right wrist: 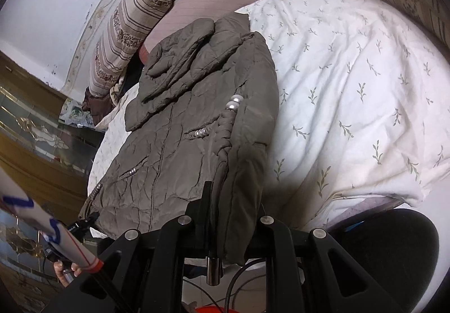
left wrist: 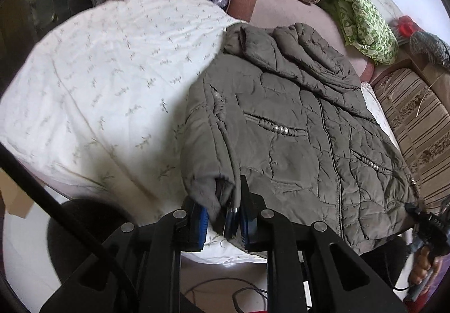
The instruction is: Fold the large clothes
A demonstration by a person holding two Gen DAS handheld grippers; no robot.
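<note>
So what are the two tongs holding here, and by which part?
Both hold the grey-green padded jacket: the left tongs grip a sleeve cuff, the right tongs its folded edge near the hem.

Leaf-print quilt (left wrist: 98, 74) covers the bed; striped bolster (right wrist: 126, 40) behind.

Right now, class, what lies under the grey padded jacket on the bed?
Under the grey padded jacket a white leaf-print quilt shows at its edges, with pink bedding beyond the hood. Whatever lies directly beneath the jacket is covered.
</note>
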